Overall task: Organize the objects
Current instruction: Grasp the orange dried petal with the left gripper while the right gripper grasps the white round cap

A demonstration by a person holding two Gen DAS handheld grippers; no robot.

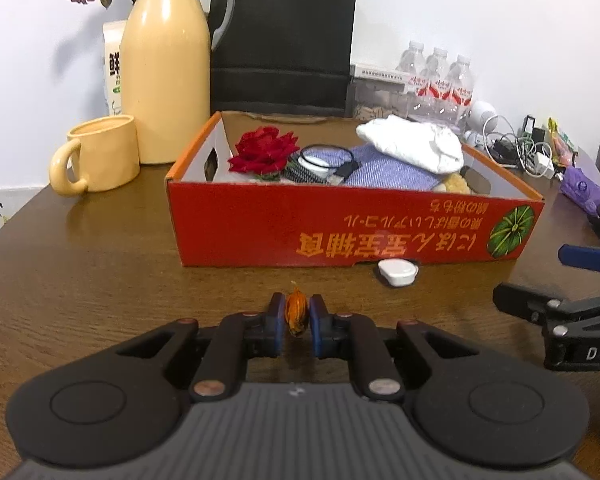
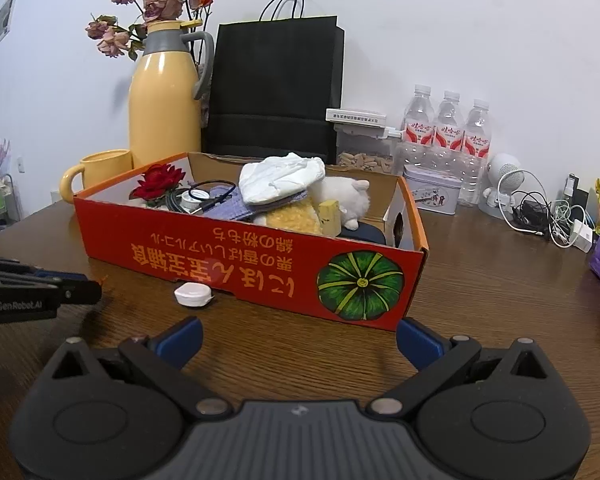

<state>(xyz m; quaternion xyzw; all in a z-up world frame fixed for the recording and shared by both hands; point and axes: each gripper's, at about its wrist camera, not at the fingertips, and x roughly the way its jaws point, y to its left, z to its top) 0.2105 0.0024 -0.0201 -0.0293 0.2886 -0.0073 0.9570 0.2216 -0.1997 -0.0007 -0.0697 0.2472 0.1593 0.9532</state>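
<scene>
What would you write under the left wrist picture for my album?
Left gripper pinches a small orange object above the table, facing the red box.

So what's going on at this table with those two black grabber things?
A person is tidying small things into the red cardboard box. The left gripper is shut on a small orange dried flower bud, just short of the box. The right gripper is open and holds nothing. A small white plastic cap lies on the brown wooden table.
</scene>
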